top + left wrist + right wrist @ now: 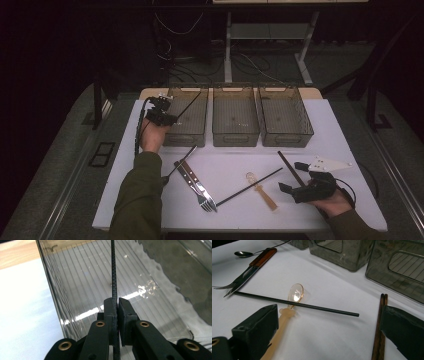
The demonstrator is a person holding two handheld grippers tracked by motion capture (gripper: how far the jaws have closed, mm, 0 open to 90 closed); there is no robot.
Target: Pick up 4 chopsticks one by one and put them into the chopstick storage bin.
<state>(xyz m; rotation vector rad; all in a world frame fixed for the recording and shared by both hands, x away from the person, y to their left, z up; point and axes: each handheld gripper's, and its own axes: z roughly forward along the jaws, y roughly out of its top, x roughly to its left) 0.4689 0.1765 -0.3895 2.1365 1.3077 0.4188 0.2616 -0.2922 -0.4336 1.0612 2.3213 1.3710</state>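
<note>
Chopstick: clamped in left claw over left bin, unreleased; right claw open, idle; other cutlery unsorted on table.

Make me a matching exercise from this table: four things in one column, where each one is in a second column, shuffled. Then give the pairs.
1. black chopstick
2. amber spoon
3. brown chopsticks
4. fork

A. beside the knife
B. clamped in the left gripper over the left bin
C. under a second black stick
D. by the open right gripper

Pairs: 1-B, 2-C, 3-D, 4-A
</note>
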